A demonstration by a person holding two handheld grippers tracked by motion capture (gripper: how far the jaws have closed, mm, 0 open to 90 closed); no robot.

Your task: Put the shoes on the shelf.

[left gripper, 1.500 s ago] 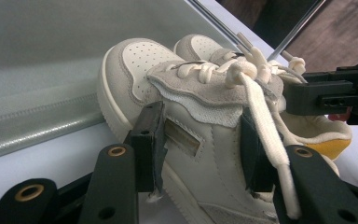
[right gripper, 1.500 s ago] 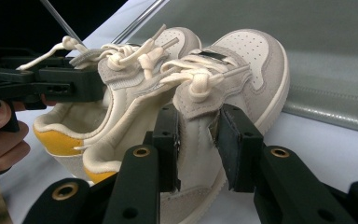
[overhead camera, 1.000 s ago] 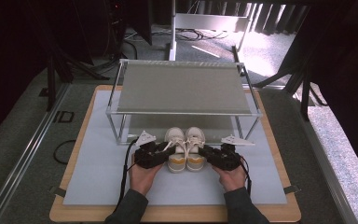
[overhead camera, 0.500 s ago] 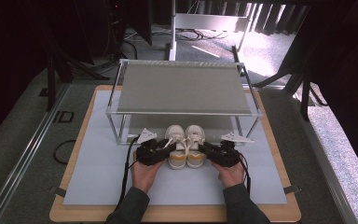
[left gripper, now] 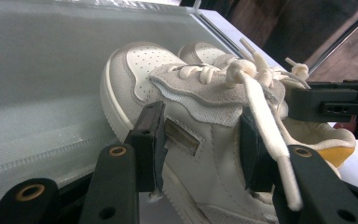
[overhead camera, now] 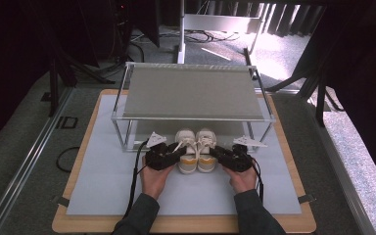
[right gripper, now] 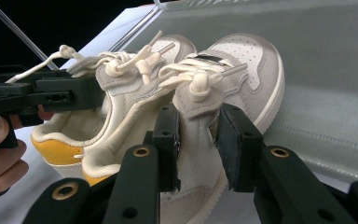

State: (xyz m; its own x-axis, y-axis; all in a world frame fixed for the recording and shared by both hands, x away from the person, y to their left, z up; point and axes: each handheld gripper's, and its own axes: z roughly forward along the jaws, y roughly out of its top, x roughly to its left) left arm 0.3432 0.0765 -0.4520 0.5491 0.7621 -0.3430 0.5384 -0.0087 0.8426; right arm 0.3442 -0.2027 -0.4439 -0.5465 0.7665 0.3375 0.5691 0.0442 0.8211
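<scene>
Off-white leather-look sneakers [overhead camera: 196, 149], a small, light pair with soft collars and stiffer soles, stood side by side at the shelf rack's [overhead camera: 193, 117] front edge, left gripper [left gripper: 200, 144] and right gripper [right gripper: 198, 140] each clamped on a shoe's upper, judged a secure hold.

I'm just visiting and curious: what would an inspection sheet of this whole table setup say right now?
Surface: pale mat on a wooden board.
Job's things: pair of small white shoes, side by side, toes pointing under the metal rack.
Clutter: nothing seen.
Grippers: left gripper clamps the left shoe; right gripper clamps the right shoe.
Cables: black cable trails back from the left gripper.
Surroundings: dark stands and floor cables behind the table.
</scene>
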